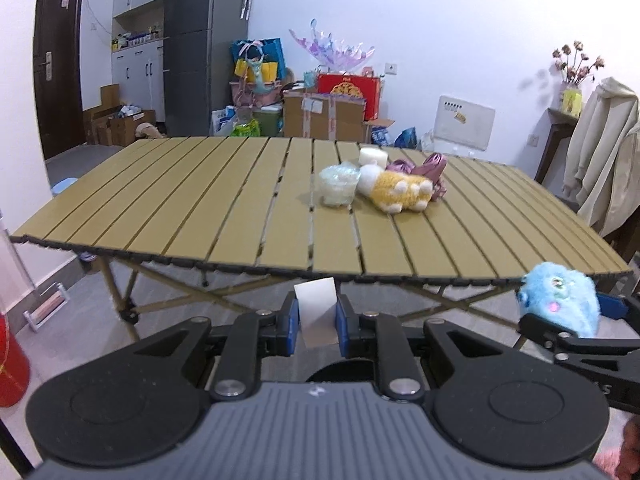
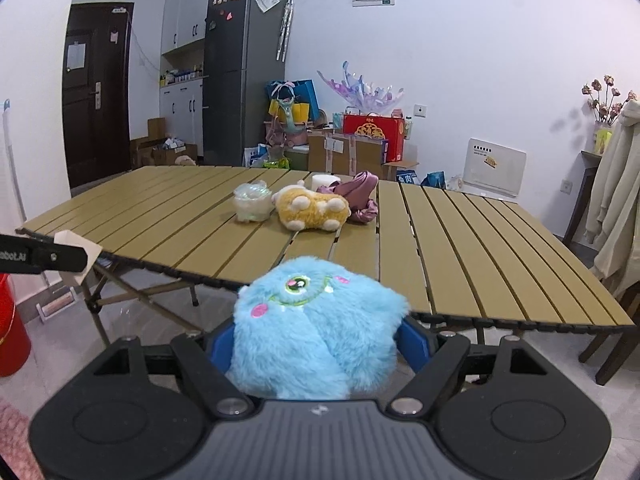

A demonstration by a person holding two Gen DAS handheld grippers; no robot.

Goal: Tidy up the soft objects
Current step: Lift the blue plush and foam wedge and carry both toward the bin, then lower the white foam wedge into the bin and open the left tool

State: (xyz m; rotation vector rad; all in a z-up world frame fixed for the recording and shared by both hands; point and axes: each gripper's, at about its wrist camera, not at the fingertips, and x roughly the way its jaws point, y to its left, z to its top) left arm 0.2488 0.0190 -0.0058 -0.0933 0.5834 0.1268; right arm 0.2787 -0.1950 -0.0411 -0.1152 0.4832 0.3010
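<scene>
My left gripper [image 1: 318, 314] is shut on a pale rectangular foam block [image 1: 316, 304], held in the air short of the near edge of the tan slatted table [image 1: 200, 208]. My right gripper [image 2: 316, 342] is shut on a fluffy blue monster plush [image 2: 316, 320], also off the table's front edge. The right gripper [image 1: 568, 320] with the blue plush [image 1: 560, 300] shows at the far right of the left wrist view. Mid-table lie a yellow plush [image 2: 312, 208], a crumpled clear soft lump [image 2: 251, 202], a white roll [image 2: 325, 180] and mauve fabric [image 2: 362, 196], bunched together.
A beige jacket [image 2: 616, 184] hangs over a dark chair at the table's right end. A red bucket [image 2: 10, 332] stands on the floor at left. Cardboard boxes [image 2: 352, 152], bags and a grey fridge [image 2: 240, 80] line the wall behind the table.
</scene>
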